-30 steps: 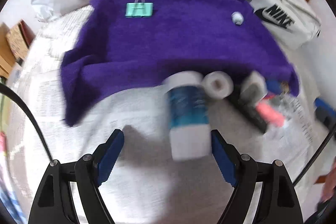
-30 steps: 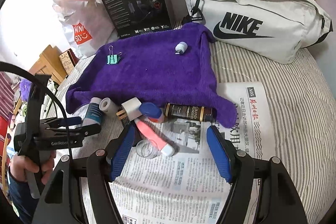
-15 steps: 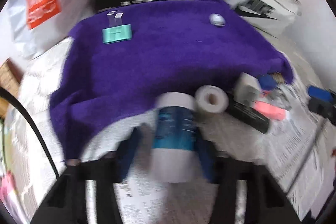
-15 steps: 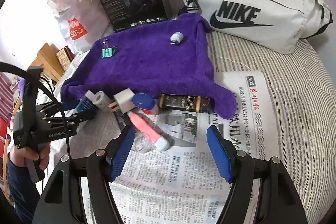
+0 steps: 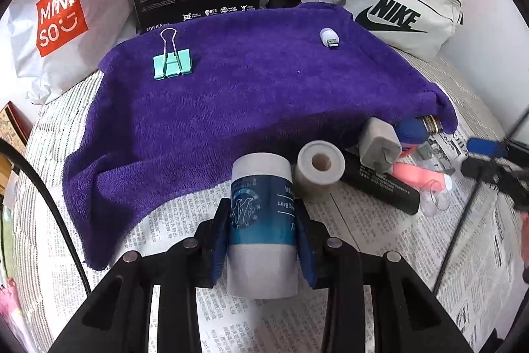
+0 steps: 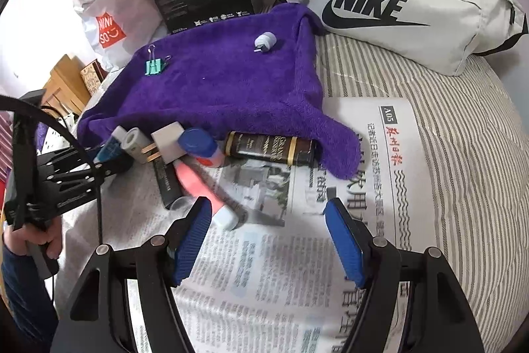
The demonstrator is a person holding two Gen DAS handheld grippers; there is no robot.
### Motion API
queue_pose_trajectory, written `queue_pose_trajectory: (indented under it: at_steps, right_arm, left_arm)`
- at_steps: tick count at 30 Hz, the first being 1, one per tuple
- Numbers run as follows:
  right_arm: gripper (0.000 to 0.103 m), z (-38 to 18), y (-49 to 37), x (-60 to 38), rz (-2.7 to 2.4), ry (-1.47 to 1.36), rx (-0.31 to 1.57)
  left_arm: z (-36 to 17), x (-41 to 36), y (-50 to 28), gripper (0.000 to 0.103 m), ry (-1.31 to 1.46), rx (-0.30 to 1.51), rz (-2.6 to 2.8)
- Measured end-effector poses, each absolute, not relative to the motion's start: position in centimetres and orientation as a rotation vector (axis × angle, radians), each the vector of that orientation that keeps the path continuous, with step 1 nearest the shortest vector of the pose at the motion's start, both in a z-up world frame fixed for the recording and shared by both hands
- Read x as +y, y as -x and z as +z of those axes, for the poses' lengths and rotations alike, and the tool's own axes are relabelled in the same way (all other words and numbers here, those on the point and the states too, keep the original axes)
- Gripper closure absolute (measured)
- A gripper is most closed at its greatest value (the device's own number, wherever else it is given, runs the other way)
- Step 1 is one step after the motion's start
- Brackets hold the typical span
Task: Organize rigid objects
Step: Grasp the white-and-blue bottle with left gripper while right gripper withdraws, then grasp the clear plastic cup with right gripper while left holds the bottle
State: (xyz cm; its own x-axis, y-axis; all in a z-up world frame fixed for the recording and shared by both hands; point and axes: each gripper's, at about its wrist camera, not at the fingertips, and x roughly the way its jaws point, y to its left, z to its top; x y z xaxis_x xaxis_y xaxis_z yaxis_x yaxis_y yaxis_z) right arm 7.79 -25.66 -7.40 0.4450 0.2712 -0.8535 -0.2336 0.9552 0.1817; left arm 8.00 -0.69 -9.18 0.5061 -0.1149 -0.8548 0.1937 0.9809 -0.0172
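Balm tube clamped, lift next

Left gripper (image 5: 263, 240) has both blue pads pressed on the white cylindrical balm tube with teal label (image 5: 261, 220), gripping mid-body at the label. Tube lies on the printed newspaper sheet (image 5: 363, 240), just in front of the purple terry towel (image 5: 231, 95) edge, touching the grey tape roll (image 5: 319, 166). Best move, likely: lift straight up before travelling so the roll is not dragged, then set down on the towel clear of the mint-green binder clip (image 5: 172, 63). Left gripper sits low, about level. Right gripper (image 6: 267, 240) hangs wide and empty above the newspaper.
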Motion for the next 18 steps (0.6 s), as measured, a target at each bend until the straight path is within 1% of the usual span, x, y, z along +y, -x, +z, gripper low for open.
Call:
queue_pose_trajectory:
  at_steps: [4, 7, 10, 14, 16, 18]
  right_arm:
    - [0.032, -7.9, -9.3, -25.9, 0.293, -0.016, 1.053]
    - [0.033, -8.5, -10.3, -25.7, 0.284, 0.001, 1.080]
    - [0.033, -8.0, -9.6, -25.4, 0.363, -0.024, 1.057]
    - [0.033, -7.3, -8.4, -23.9, 0.426, 0.038, 1.029]
    - [0.037, -7.0, -8.1, -23.2, 0.456, 0.053, 1.028]
    - [0.038, -6.3, -7.4, -22.8, 0.485, 0.039, 1.013]
  left_arm:
    - [-9.2, -0.2, -7.6, 0.069, -0.078, 1.028, -0.180]
    - [-9.3, -0.2, -7.4, 0.069, -0.076, 1.027, -0.179]
    - [-9.3, -0.2, -7.4, 0.069, -0.071, 1.020, -0.177]
    - [-9.3, -0.2, -7.4, 0.069, -0.073, 1.022, -0.179]
    - [-9.4, -0.1, -7.3, 0.069, -0.071, 1.019, -0.183]
    - [-9.4, 0.0, -7.3, 0.069, -0.065, 1.017, -0.186]
